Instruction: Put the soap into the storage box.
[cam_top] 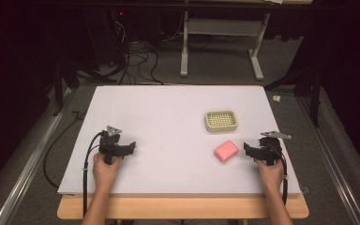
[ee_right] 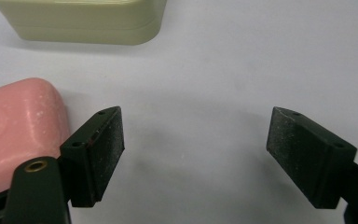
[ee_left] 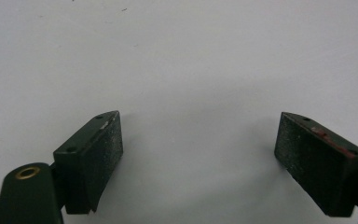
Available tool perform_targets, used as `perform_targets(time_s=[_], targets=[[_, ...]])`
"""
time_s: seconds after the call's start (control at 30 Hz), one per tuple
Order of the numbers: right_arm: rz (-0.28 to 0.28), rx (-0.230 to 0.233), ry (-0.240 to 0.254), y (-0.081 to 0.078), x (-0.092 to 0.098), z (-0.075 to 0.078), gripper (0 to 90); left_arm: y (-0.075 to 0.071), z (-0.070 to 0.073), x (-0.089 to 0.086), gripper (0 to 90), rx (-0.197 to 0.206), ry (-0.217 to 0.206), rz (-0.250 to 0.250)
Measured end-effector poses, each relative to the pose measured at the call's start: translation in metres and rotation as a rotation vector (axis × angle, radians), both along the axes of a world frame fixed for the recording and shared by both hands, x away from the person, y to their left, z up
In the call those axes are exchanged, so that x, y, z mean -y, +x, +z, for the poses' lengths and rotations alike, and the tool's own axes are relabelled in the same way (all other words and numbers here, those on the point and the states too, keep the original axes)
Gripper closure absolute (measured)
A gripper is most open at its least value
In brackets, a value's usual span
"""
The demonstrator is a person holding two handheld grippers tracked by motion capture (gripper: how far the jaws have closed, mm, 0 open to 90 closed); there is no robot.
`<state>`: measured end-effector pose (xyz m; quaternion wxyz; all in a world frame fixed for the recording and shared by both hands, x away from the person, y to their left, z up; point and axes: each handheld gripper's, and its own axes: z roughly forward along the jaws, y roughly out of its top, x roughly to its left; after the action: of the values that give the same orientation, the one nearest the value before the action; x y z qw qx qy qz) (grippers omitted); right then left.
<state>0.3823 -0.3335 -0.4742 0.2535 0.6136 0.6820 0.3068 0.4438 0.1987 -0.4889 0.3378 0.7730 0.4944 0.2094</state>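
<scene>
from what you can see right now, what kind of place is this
Probably a lab set up for recording manipulation demos: dark curtained surroundings, loose cables on the grey floor, and a white board on a wooden table holding just a pink soap bar and a cream slotted soap dish.

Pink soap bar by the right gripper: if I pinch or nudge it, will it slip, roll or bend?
The pink soap bar looks like a solid block, so probably stiff. It lies flat on the table, so it should slide, not roll. Its rounded, smooth edges might slip between the pads; the right gripper stands open beside it.
</scene>
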Motion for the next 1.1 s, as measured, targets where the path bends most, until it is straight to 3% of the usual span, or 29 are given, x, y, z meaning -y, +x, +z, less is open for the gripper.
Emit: perform_targets(time_s=[0.47,0.87,1.1], targets=[[0.071,0.057,0.051,-0.022,0.000,0.006,15.7,0.000,0.000,0.000,15.6,0.000,0.000,0.000],[0.138,0.063,0.063,-0.036,-0.009,0.008,15.1,0.000,0.000,0.000,15.6,0.000,0.000,0.000],[0.199,0.094,0.059,-0.047,-0.017,0.013,13.1,0.000,0.000,0.000,15.6,0.000,0.000,0.000]])
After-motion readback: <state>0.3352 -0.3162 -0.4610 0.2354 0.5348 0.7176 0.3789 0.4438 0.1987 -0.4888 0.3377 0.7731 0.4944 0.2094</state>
